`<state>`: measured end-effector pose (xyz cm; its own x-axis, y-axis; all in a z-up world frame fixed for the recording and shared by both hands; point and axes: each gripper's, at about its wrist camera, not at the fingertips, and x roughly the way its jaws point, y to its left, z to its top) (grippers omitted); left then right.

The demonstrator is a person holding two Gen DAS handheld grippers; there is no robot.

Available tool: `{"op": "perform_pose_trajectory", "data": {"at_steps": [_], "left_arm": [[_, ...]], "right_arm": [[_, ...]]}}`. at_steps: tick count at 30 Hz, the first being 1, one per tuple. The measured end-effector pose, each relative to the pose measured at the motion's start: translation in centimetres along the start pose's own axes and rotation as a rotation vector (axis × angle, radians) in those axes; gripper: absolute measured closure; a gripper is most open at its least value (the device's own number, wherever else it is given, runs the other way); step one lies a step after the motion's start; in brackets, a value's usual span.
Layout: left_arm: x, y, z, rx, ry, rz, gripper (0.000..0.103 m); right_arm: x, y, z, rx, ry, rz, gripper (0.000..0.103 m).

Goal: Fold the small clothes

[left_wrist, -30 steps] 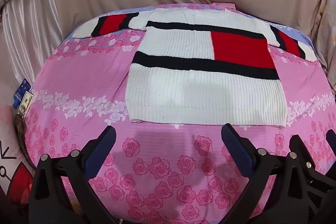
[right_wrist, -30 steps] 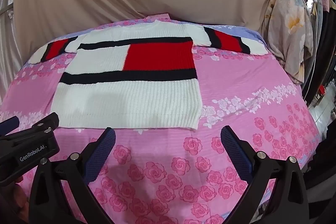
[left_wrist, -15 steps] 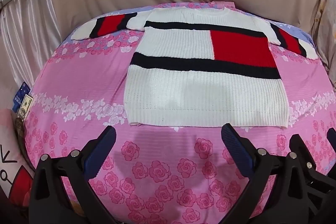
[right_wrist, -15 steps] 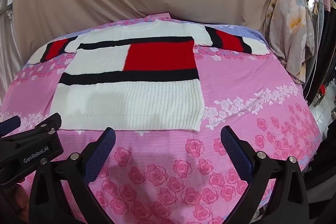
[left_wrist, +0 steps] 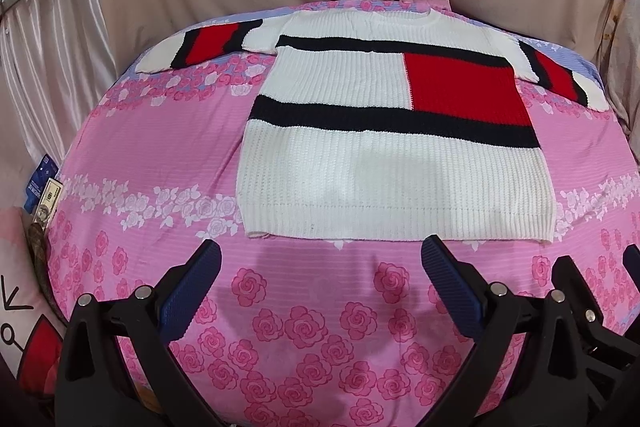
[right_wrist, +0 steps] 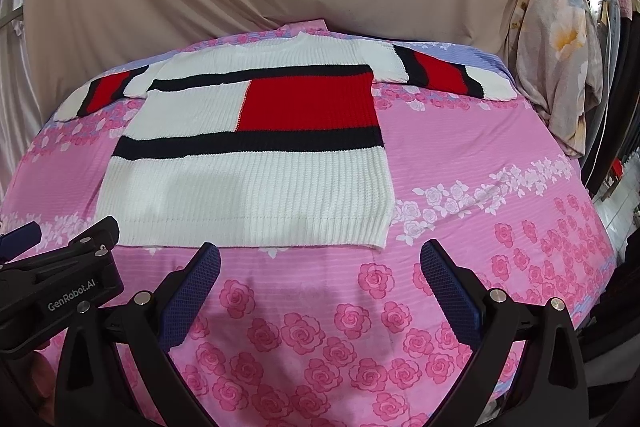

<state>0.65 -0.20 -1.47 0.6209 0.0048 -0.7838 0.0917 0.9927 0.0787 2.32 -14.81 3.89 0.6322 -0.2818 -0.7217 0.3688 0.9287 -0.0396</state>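
While hanging floral cloth [right_wrist: 560, 39] is shown only by the right view, the sweater [left_wrist: 394, 163] is laid flat on the bed [left_wrist: 152, 147], beyond both grippers [left_wrist: 320, 279] [right_wrist: 320, 279], jaws spread and empty.

Sweater [right_wrist: 256, 163] flat on bedsheet [right_wrist: 460, 155], right hand-held gripper [right_wrist: 320, 267] agape.

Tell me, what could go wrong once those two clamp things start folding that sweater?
A few things, likely:
1. The sweater is a thick, loose knit. Either open tool, left or right, might pinch only the top layer at the hem, so the fold could come out uneven.
2. The pink bedsheet lies right beneath, so a low grab could catch it too.
3. Both sleeves are spread wide near the far edge and could drag or bunch.
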Motion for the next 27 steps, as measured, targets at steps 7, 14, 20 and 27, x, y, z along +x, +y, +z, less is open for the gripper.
{"op": "perform_pose_trajectory", "data": {"at_steps": [7,14,20,27], "left_arm": [[0.14,0.21,-0.15,0.004,-0.003,0.004,0.005],[0.01,0.33,-0.26,0.003,-0.004,0.016,0.005],[-0.04,0.29,-0.12,0.005,-0.003,0.018,0.005],[-0.04,0.27,-0.10,0.005,-0.002,0.018,0.005]], "right_arm": [[0.03,0.11,-0.01,-0.002,0.000,0.001,0.005],[0.08,0.28,-0.06,-0.004,0.000,0.005,0.005],[0.11,0.41,-0.01,-0.004,0.003,0.005,0.005],[0.15,0.33,-0.03,-0.003,0.004,0.008,0.005]]}}
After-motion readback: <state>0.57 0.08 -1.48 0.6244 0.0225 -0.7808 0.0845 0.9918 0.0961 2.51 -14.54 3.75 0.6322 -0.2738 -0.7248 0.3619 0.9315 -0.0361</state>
